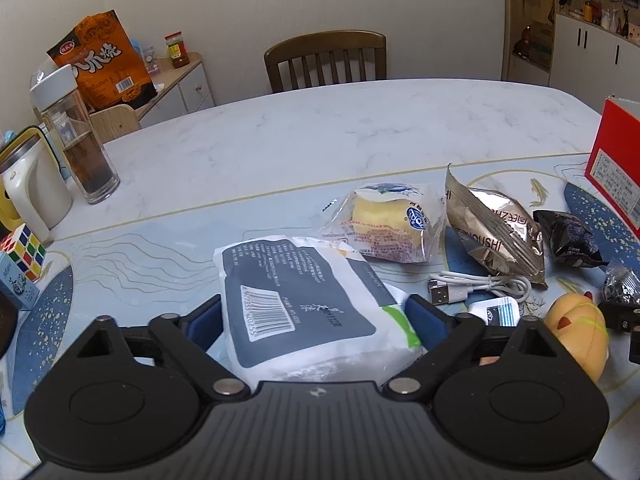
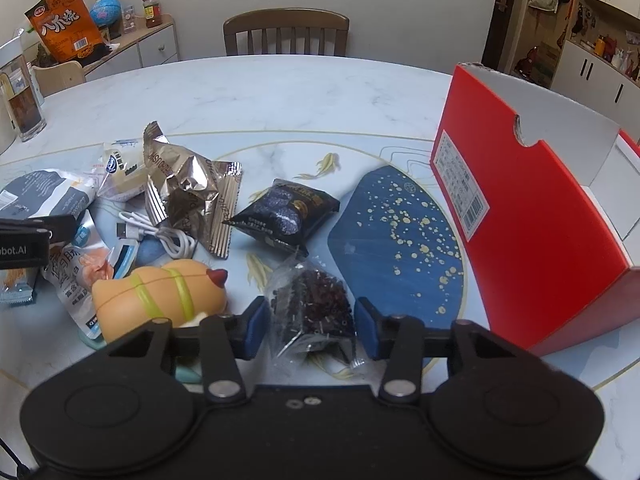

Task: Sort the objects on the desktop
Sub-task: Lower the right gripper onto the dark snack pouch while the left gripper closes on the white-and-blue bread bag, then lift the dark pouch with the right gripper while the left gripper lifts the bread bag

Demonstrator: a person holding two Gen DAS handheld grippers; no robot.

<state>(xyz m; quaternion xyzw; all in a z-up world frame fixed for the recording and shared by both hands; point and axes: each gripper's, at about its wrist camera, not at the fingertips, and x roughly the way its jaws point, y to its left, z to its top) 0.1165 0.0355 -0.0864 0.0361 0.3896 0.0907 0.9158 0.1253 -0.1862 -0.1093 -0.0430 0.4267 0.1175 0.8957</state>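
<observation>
Left gripper (image 1: 314, 314): I've got its blue pads either side of a soft white plastic pack with a grey label and barcode (image 1: 296, 300). Jaws are spread wide; both pads sit right at the pack's edges, but I honestly can't tell if they're pressing it or just beside it.

Right gripper (image 2: 308, 326): jaws about half spread around a small clear bag of dark dried bits (image 2: 314, 304). I can see a sliver of gap on each side, so it isn't pinching yet.

Just beside the left pack: a clear-wrapped yellow cake (image 1: 390, 222), a crinkly silver foil snack bag (image 1: 492, 228) and a coiled white USB cable (image 1: 480, 286), all on the table mat.

Next to the right gripper: a peach-coloured rubber toy with yellow-green bands (image 2: 160, 300) on its left, and a black snack packet (image 2: 284, 210) further out.

Box: an open red cardboard box with a white inside (image 2: 540, 216) stands on the right of the mat, well apart from the pile.

Table: white marble-look top (image 1: 320, 128), with a wooden chair (image 1: 326, 60) at the far side.
</observation>
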